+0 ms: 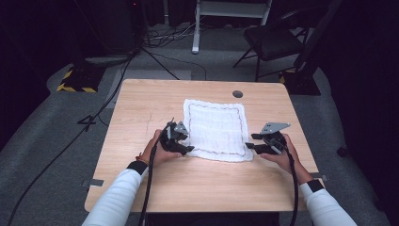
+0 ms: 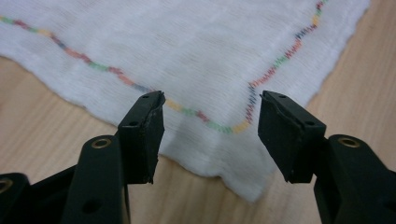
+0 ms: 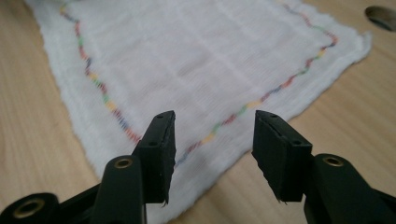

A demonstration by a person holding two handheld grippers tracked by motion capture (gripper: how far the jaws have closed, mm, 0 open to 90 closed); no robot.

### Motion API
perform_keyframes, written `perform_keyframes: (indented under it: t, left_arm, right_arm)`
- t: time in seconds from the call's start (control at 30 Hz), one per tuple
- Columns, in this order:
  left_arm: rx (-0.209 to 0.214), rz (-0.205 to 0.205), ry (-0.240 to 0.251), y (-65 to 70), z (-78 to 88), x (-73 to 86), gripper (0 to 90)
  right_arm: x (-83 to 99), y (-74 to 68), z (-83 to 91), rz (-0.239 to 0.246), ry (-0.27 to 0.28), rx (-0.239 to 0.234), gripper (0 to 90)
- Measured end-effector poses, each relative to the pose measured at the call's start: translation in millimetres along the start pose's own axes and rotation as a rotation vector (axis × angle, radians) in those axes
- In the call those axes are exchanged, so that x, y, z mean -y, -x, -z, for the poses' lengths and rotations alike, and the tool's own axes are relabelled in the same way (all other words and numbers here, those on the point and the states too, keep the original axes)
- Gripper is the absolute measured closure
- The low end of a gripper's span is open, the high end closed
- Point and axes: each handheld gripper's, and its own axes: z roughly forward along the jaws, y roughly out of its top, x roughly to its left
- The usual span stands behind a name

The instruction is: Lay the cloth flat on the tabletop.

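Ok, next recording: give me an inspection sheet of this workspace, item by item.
Surface: light wooden table with a round dark grommet near its far edge.
Job's things: white cloth with multicoloured stitched border, spread flat at the table's middle.
Clutter: nothing seen.
Grippers: left gripper at the cloth's near left corner, right gripper at the near right corner; both sets of jaws stand apart, pressing on nothing, each framing a cloth corner.
Cables: one black cable trails from each gripper toward the person; more run across the floor.
Surroundings: dark room, grey carpet, folding chair and white stand beyond the table.
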Motion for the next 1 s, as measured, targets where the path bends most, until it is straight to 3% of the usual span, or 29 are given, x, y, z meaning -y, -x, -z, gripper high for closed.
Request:
perform_keyframes:
  t: [0.03, 0.07, 0.17, 0.2, 0.3, 0.37, 0.43, 0.47, 0.5, 0.6, 1.0]
  left_arm:
    - [0.021, -0.003, 0.002, 2.5, 0.6, 2.1, 42.3]
    - [0.022, -0.015, 0.003, 4.7, 0.3, 3.6, 46.0]
    - [0.014, -0.054, -0.031, 7.8, -1.2, 5.6, 52.3]
    - [0.020, -0.066, -0.044, 7.7, -3.4, 7.7, 59.3]
    - [0.023, -0.058, -0.028, 5.8, -3.3, 9.6, 68.4]
    - [0.040, -0.059, -0.026, 3.5, -2.2, 11.0, 74.8]
    - [0.042, -0.057, -0.022, 3.3, -2.2, 11.5, 80.8]
    - [0.061, -0.046, -0.017, 3.6, -1.9, 12.7, 82.9]
    - [0.061, -0.046, -0.017, 3.6, -1.9, 12.7, 83.7]
    - [0.077, -0.064, -0.021, 9.0, 0.7, 15.9, 84.3]
    - [0.126, -0.107, -0.026, 38.6, 11.0, 30.5, 84.4]
  right_arm:
    - [2.6, -2.6, -0.1, 0.002, -0.006, -0.010, 50.1]
    - [7.1, -5.7, -0.3, 0.006, -0.015, -0.034, 50.1]
    - [13.6, -9.8, -2.4, 0.016, -0.039, -0.038, 49.5]
    - [19.5, -11.1, -5.2, 0.016, -0.069, -0.050, 50.7]
    - [23.1, -10.8, -6.2, 0.005, -0.077, -0.058, 54.0]
    - [28.4, -10.0, -8.1, -0.014, -0.081, -0.092, 63.2]
    - [29.2, -9.2, -7.9, -0.027, -0.078, -0.107, 65.0]
    - [29.9, -9.3, -7.5, -0.032, -0.075, -0.126, 72.9]
    - [29.9, -9.3, -7.5, -0.032, -0.075, -0.126, 72.9]
    - [29.1, -14.8, -6.0, -0.012, -0.085, -0.135, 84.8]
    - [39.4, -36.0, 9.1, 0.009, -0.096, -0.117, 86.9]
